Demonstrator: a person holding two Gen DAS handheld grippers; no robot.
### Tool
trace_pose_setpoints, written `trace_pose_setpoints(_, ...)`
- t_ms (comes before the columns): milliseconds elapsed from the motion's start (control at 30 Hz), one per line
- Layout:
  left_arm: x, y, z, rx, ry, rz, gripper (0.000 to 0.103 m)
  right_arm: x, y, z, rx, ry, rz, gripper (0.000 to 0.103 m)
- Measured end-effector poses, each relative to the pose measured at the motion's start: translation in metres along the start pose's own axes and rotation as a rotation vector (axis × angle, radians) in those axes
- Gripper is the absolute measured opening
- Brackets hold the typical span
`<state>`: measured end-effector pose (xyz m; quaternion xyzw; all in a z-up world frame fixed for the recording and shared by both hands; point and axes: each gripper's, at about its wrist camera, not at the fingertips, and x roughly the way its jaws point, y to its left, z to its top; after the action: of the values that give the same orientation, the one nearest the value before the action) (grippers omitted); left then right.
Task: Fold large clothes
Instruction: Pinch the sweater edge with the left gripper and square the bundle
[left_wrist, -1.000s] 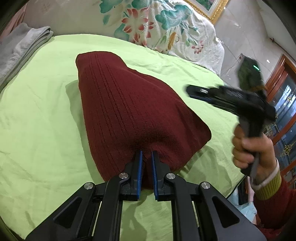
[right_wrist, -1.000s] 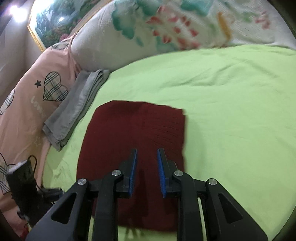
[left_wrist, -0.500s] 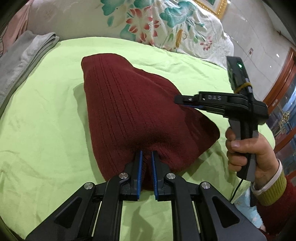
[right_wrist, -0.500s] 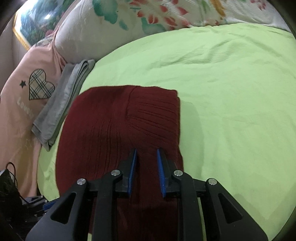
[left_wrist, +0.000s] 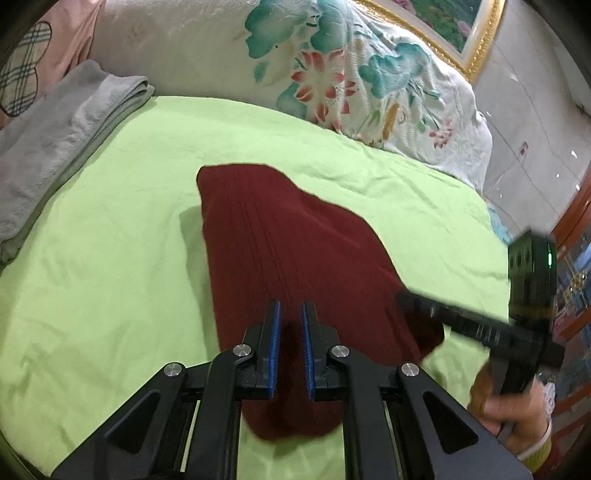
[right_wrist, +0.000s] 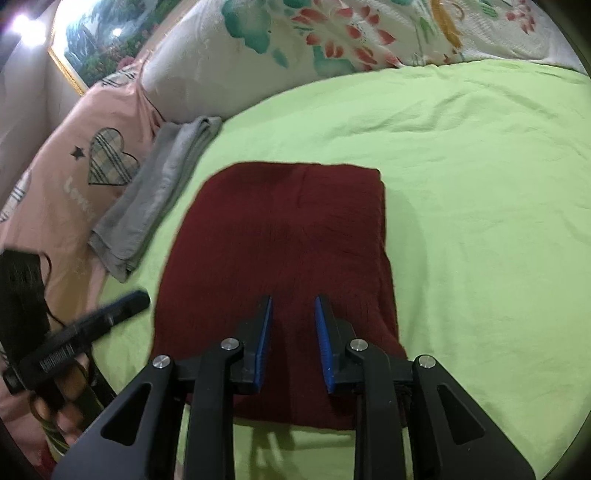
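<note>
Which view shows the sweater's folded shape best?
The right wrist view: the sweater lies as a full rectangle, with all edges visible. The left wrist view shows it slanted, its near end hidden behind the jaws.

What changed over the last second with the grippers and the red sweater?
The left gripper let go of the red sweater: its jaws, pinched on the near edge before, now stand apart above it. The sweater, lifted into a peak, has dropped flat. The right gripper opened wider and hovers over it. The grey towel and green sheet stayed put.
</note>
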<state>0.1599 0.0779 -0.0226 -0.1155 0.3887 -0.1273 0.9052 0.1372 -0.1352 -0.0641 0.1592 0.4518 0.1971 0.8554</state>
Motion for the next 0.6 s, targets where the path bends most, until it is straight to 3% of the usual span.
trace_pose_setpoints(100,0.022,0.003,0.015,0.001,0.031,-0.02,0.01,0.009,-0.009,-0.004,0.028,0.019,-0.009,0.025)
trace_pose_setpoints(233,0.055,0.011,0.016,-0.005,0.105,0.015,0.01,0.014,-0.013,-0.006,0.026,0.026,-0.012,0.025)
trace_pose_setpoints(500,0.04,0.002,0.005,0.01,0.069,0.072,0.01,0.005,-0.009,-0.005,0.044,0.026,0.0,0.025)
trace_pose_setpoints(600,0.024,-0.003,-0.002,0.014,0.053,0.104,0.01,-0.005,-0.005,-0.007,0.036,0.017,0.005,0.03)
